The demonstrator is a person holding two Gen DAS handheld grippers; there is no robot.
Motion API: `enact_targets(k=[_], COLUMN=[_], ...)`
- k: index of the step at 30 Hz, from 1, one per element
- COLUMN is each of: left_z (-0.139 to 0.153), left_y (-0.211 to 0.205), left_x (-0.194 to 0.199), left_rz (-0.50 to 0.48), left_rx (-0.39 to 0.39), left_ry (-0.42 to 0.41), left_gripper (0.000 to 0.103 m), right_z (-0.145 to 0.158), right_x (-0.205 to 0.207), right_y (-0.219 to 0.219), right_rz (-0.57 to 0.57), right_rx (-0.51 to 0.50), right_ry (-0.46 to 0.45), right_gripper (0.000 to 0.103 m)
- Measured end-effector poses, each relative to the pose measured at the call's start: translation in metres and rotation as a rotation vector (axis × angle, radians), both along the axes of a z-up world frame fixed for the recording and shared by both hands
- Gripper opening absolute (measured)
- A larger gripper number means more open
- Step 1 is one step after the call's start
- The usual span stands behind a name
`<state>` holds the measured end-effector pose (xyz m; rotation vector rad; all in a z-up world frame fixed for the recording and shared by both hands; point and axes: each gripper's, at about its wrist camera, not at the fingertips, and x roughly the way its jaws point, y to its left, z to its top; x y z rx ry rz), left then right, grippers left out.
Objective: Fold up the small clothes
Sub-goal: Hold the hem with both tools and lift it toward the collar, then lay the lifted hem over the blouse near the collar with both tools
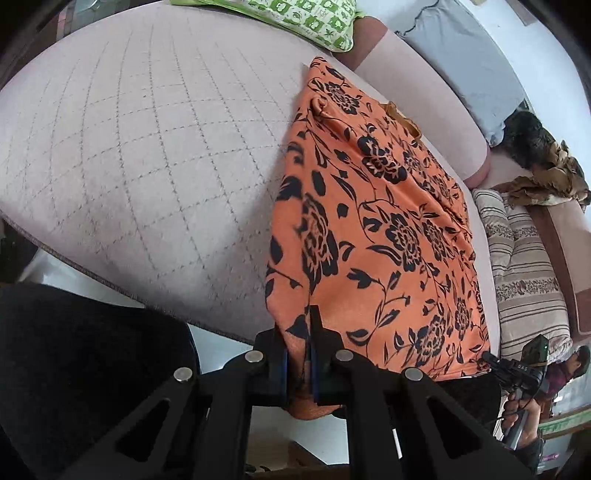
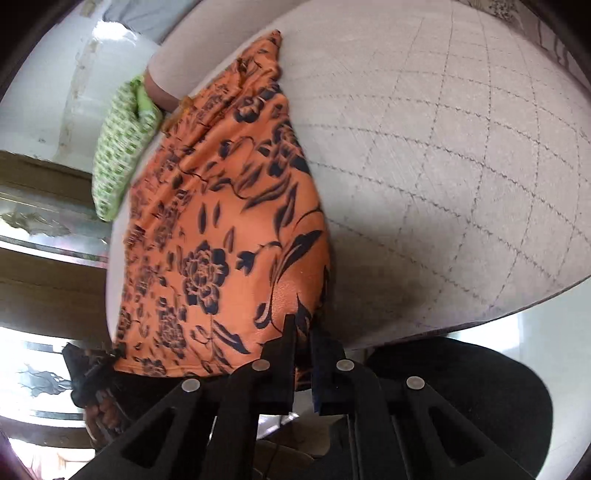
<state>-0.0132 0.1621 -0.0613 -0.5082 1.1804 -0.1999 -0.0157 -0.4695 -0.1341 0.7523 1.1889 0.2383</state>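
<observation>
While both grippers clamp the near edge of the orange garment with the black floral print (image 1: 373,229), the cloth lies spread lengthwise over the pale pink quilted mattress with stitched diamond lines (image 1: 147,155). In the left wrist view, the left gripper (image 1: 299,332) has its two black fingers closed on the near left corner of the garment, with a fold of orange fabric pinched between the blue-edged pads and a bunch of cloth hanging below them. In the right wrist view, the right gripper (image 2: 303,332) has its fingers closed on the opposite near corner of the garment (image 2: 221,229), with fabric showing in the narrow gap between them. The near hem runs past the edge of the mattress (image 2: 443,166) between the two grippers. The far end of the garment reaches toward the green-and-white patterned pillow (image 1: 306,18) at the head of the mattress. A grey cushion (image 1: 465,55) and a striped beige-and-brown bolster (image 1: 524,273) lie beside the mattress on the side away from the left gripper. The right gripper (image 1: 517,373) is also visible at the lower edge of the left wrist view, touching the hem. The right wrist view is slightly blurred along the garment's outer edge.
</observation>
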Motion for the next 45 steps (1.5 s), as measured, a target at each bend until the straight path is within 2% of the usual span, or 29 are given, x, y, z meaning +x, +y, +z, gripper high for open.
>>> enact_targets(k=[6,8,10,12,14,16,18,20,22,23,24,26,27,28,29,30,31,32,34,38,39,40,41,45], left_z=[0.011,0.006,-0.016,-0.022,0.000,0.032,0.071,0.108,0.130,0.132,0.128,0.108,0.094,0.072,0.050,0.036,0.030,0.026,0.026,0.038,0.040,0.037,0.037,0.034], left_y=[-0.001,-0.004,-0.006,-0.008,-0.007,-0.004,-0.002,0.001,0.001,0.002,0.002,-0.005,-0.010,-0.014,-0.016,-0.017,-0.018,-0.020,-0.023,-0.025,-0.027,-0.027,-0.028,-0.028], left_x=[0.007,0.015,0.021,0.026,0.036,0.055,0.084,0.123,0.174,0.195,0.221,0.276,0.295,0.310,0.317,0.317,0.315,0.313,0.307,0.301,0.299,0.298,0.298,0.295], left_rz=[-0.038,-0.053,-0.070,-0.089,-0.101,-0.098,-0.099,-0.087,-0.065,-0.045,-0.013,0.026,0.025,0.030,0.048,0.042,0.039,0.032,0.008,-0.018,-0.030,-0.040,-0.046,-0.044], left_rx=[0.003,0.039,0.046,0.058,0.019,-0.031,-0.083,-0.118,-0.135,-0.129,-0.125,-0.058,-0.020,0.015,-0.003,-0.032,-0.019,0.000,0.006,0.004,0.012,0.018,0.025,0.026], left_ry=[-0.017,0.015,0.117,0.144,0.093,0.025,-0.058,-0.141,-0.219,-0.230,-0.228,-0.229,-0.195,-0.131,-0.074,-0.057,-0.058,-0.061,-0.076,-0.093,-0.089,-0.087,-0.085,-0.063], left_gripper=[0.008,0.008,0.008,0.008,0.008,0.008,0.008,0.008,0.009,0.010,0.010,0.011,0.011,0.011,0.011,0.011,0.011,0.011,0.011,0.011,0.011,0.011,0.011,0.011], right_z=[0.026,0.036,0.028,0.007,0.006,0.023,0.050,0.089,0.120,0.133,0.141,0.136,0.130,0.122,0.110,0.090,0.079,0.070,0.072,0.084,0.090,0.098,0.101,0.094], right_x=[-0.002,0.006,0.015,0.023,0.030,0.044,0.062,0.099,0.141,0.164,0.190,0.237,0.261,0.282,0.292,0.294,0.291,0.280,0.249,0.190,0.178,0.168,0.166,0.172], right_y=[-0.010,-0.009,-0.004,0.002,0.003,0.001,-0.003,-0.014,-0.030,-0.038,-0.045,-0.057,-0.061,-0.059,-0.055,-0.047,-0.038,-0.022,0.008,0.067,0.088,0.115,0.132,0.171], right_rz=[-0.017,-0.021,-0.008,0.014,0.014,0.005,0.000,-0.022,-0.074,-0.104,-0.133,-0.201,-0.238,-0.244,-0.241,-0.225,-0.185,-0.114,0.044,0.314,0.402,0.523,0.603,0.805], right_rx=[0.087,0.121,0.109,0.114,0.149,0.188,0.234,0.275,0.318,0.305,0.285,0.285,0.236,0.134,0.108,0.150,0.162,0.113,-0.047,-0.261,-0.303,-0.356,-0.395,-0.528], right_ry=[-0.092,-0.131,-0.108,-0.031,-0.030,-0.082,-0.164,-0.268,-0.373,-0.415,-0.444,-0.436,-0.424,-0.407,-0.373,-0.304,-0.265,-0.238,-0.291,-0.375,-0.413,-0.455,-0.477,-0.529], right_gripper=[0.006,0.006,0.006,0.006,0.006,0.006,0.006,0.006,0.006,0.006,0.006,0.006,0.007,0.010,0.011,0.013,0.027,0.038,0.039,0.039,0.039,0.044,0.052,0.052])
